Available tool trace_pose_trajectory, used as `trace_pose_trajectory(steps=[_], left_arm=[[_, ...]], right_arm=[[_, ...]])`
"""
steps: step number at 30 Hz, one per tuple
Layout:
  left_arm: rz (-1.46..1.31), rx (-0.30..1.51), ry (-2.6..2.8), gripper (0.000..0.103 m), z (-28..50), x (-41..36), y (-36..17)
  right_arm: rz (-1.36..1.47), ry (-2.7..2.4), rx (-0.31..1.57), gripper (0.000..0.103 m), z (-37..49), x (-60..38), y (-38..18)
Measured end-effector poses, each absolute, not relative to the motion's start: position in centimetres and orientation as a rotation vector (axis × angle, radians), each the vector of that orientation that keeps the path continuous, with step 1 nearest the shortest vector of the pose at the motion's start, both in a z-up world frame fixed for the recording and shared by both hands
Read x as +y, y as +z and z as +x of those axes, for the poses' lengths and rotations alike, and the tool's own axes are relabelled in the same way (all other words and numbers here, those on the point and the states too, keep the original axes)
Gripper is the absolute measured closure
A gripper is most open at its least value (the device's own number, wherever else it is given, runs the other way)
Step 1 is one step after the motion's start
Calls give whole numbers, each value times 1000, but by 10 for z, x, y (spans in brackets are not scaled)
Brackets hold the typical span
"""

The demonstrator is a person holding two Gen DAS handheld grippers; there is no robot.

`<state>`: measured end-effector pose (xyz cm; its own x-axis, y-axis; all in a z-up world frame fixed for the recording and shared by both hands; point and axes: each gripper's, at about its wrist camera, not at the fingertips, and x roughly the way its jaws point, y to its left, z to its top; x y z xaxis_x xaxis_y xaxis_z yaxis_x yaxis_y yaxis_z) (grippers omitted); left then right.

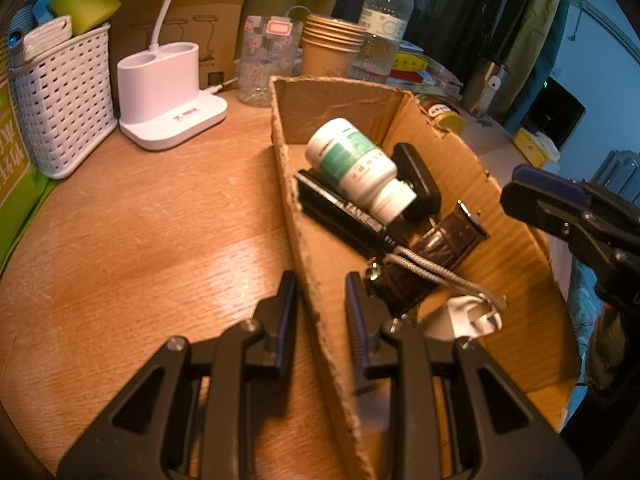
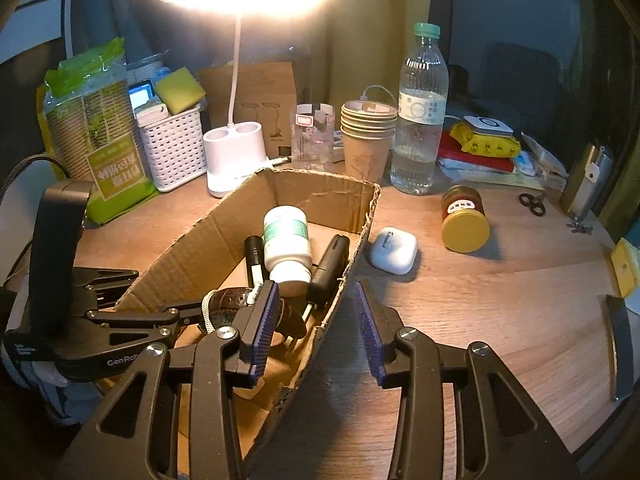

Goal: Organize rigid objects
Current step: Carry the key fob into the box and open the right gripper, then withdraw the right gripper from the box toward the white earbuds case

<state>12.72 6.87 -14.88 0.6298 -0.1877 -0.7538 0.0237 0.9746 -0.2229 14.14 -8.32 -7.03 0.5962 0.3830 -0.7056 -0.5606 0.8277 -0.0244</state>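
Your wooden table (image 2: 500, 300) fills the lower half of both views. On it, centre frame, sits the open cardboard box (image 2: 224, 220), its torn walls running from the bottom edge up to mid-picture.

Your left gripper (image 1: 318, 312) straddles the box's near wall in the lower centre of the left wrist view, one finger outside and one inside; its fingers are closed on that wall. Your right gripper (image 2: 316, 320) straddles the opposite wall in the lower centre of the right wrist view, with a clear gap on either side of the cardboard, so its fingers are open.

Inside the box, a white pill bottle (image 1: 356, 168) with a green label lies on its side, resting across a long black case (image 1: 340, 212) and a black block (image 1: 416, 176). A brown leather strap (image 1: 424, 256) lies nearer you.

Outside the box, right of it in the right wrist view, a white earbud case (image 2: 394, 250) lies just beside the wall, and a yellow-lidded jar (image 2: 464, 220) lies on its side farther right.
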Motion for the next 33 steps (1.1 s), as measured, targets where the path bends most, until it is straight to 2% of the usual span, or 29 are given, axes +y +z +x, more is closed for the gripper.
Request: trace_pose_trajectory(steps=[16, 18, 20, 33], left_arm=[[-199, 883, -118, 77, 127, 69, -149], [-199, 883, -118, 77, 127, 69, -148], [-198, 883, -118, 77, 127, 69, -148], [-203, 883, -114, 77, 128, 71, -148]], right_arm=[[-230, 536, 746, 60, 144, -91, -71], [-221, 531, 743, 59, 145, -93, -70], [-213, 523, 741, 49, 147, -95, -71], [-142, 467, 732, 48, 163, -118, -72]])
